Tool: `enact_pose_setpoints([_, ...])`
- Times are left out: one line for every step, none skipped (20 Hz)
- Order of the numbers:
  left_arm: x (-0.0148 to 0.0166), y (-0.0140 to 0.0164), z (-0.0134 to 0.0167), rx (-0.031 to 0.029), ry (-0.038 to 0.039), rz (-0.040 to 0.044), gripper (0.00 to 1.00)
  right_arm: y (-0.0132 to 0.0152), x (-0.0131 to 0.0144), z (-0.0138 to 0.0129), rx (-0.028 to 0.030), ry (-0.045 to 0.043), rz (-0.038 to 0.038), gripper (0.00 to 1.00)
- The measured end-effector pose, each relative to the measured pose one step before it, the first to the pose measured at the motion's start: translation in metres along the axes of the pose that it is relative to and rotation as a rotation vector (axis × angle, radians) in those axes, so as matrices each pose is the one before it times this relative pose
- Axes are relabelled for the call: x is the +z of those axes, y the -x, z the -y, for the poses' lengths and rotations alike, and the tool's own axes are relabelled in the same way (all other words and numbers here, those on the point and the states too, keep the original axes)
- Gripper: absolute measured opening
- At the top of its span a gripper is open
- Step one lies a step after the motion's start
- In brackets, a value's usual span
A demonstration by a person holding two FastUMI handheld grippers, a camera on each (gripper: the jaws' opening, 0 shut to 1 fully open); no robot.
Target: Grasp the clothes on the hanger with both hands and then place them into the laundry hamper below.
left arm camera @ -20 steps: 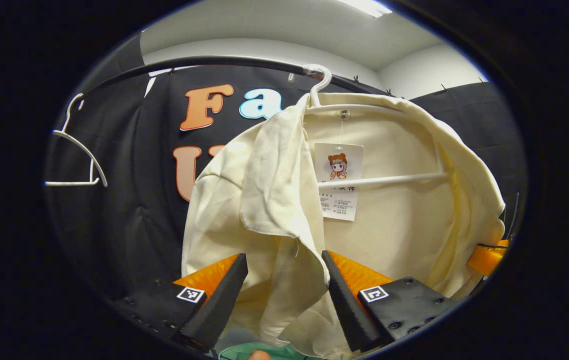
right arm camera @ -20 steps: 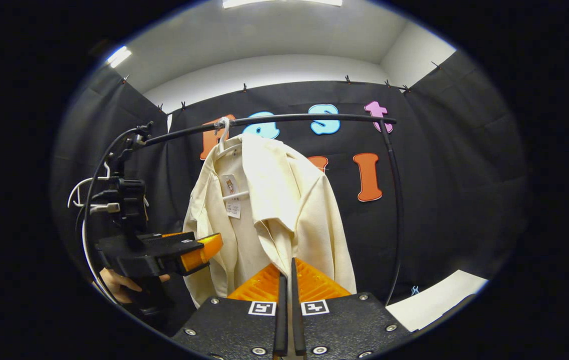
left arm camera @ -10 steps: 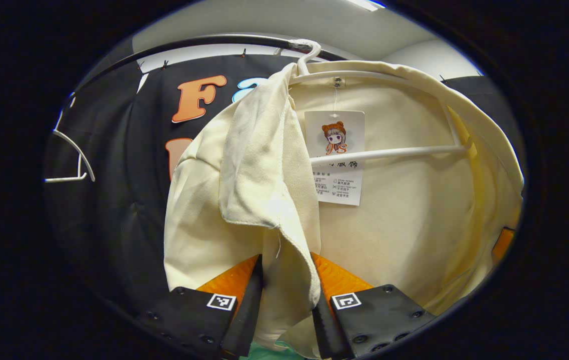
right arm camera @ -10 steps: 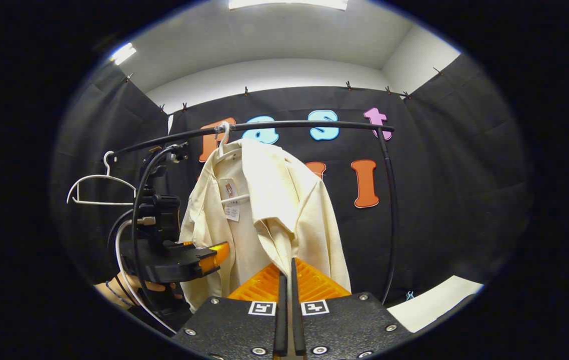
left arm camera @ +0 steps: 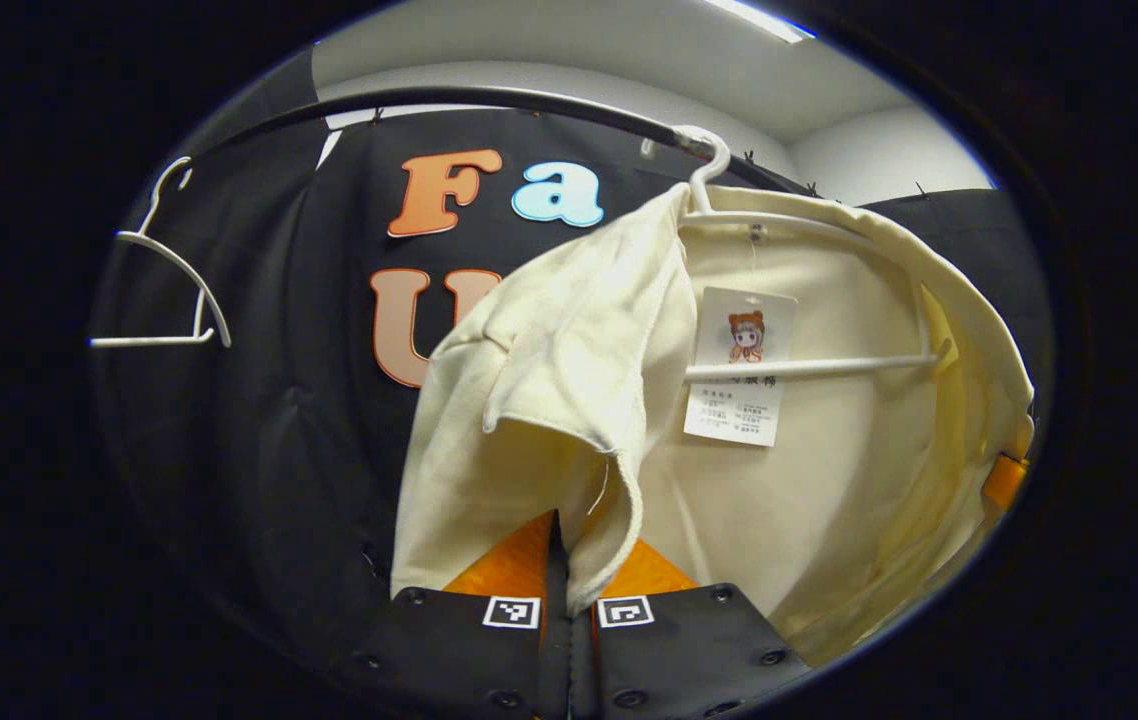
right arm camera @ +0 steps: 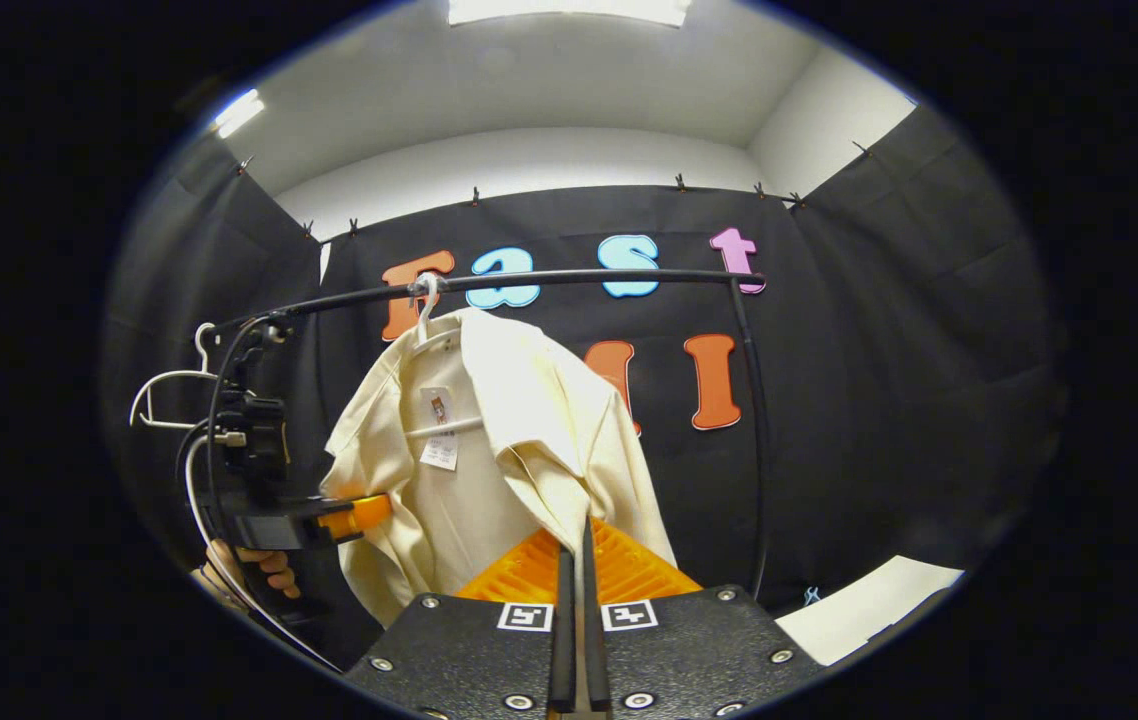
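The cream shirt (left arm camera: pixel 809 480) hangs on a white hanger (left arm camera: pixel 809 368) from the black rail (right arm camera: pixel 549 285). The left gripper (left arm camera: pixel 569 560) is closed, both fingers pinching the shirt's front edge. The right gripper (right arm camera: pixel 577 570) is closed on the shirt's other front edge. 1 spare hanger (left arm camera: pixel 164 290) hangs well apart.

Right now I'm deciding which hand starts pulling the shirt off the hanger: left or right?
Left, probably. The left gripper is shut on the shirt front edge, just below the hanger. The right gripper also looks closed on the other front edge, but sits farther from the hanger.
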State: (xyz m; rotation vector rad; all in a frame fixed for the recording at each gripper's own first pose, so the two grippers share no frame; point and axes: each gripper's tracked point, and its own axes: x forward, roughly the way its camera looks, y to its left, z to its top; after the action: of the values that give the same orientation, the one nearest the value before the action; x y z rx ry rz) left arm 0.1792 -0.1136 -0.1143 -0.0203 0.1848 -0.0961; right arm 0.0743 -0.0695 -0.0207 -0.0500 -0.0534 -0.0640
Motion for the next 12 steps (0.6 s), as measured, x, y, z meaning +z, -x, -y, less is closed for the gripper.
enact_pose_setpoints([0.00999, 0.00436, -0.01104, 0.01916, -0.01375, 0.01826, 0.07, 0.00226, 0.00904, 0.00203, -0.00833, -0.00414, 0.01405, 0.03])
enact_pose_setpoints([0.01071, 0.00232, -0.00938, 0.02064, -0.01595, 0.01885, 0.07, 0.00078, 0.00996, 0.00119, -0.00824, -0.00147, 0.01282, 0.03])
enact_pose_setpoints([0.00898, 0.00603, -0.01052, 0.01858, -0.01109, 0.01523, 0.07, 0.00128, 0.0094, 0.00171, -0.00771, 0.00194, 0.01474, 0.02])
enact_pose_setpoints([0.01069, 0.00433, -0.00825, 0.01698, -0.00083, 0.01797, 0.07, -0.0003, 0.01106, 0.0023, -0.00877, 0.00357, 0.01836, 0.02])
enact_pose_setpoints([0.01074, 0.00466, -0.01083, 0.01494, 0.00255, 0.01737, 0.07, 0.00125, 0.00879, -0.00009, -0.01189, 0.00481, 0.01529, 0.02])
enact_pose_setpoints([0.01046, 0.00528, -0.0109, 0.01289, 0.0051, 0.01361, 0.07, -0.00045, 0.00933, 0.00149, -0.0092, 0.00374, 0.01503, 0.02])
enact_pose_setpoints([0.01001, 0.00269, -0.00938, 0.0144, 0.0062, 0.01295, 0.07, -0.00166, 0.01233, 0.00301, -0.01344, 0.00582, 0.01818, 0.02])
enact_pose_setpoints([0.01021, 0.00137, -0.00886, 0.01206, 0.00438, 0.0125, 0.07, -0.00242, 0.00799, 0.00475, -0.01456, 0.00845, 0.01126, 0.01])
enact_pose_setpoints([0.00859, 0.00013, -0.00792, 0.0128, 0.00387, 0.01186, 0.07, -0.00296, 0.00774, 0.00564, -0.01487, 0.01061, 0.01004, 0.01])
enact_pose_setpoints([0.00879, -0.00003, -0.00696, 0.01087, 0.00104, 0.01338, 0.07, -0.00313, 0.00724, 0.00375, -0.01382, 0.01208, 0.01172, 0.01])
enact_pose_setpoints([0.0095, 0.0003, -0.00786, 0.01255, -0.00926, 0.01655, 0.07, -0.00479, 0.00765, 0.0053, -0.01645, 0.01507, 0.01277, 0.01])
enact_pose_setpoints([0.00931, -0.00005, -0.00771, 0.01599, -0.01417, 0.01837, 0.07, -0.00516, 0.00639, 0.00561, -0.01693, 0.01742, 0.01276, 0.0])
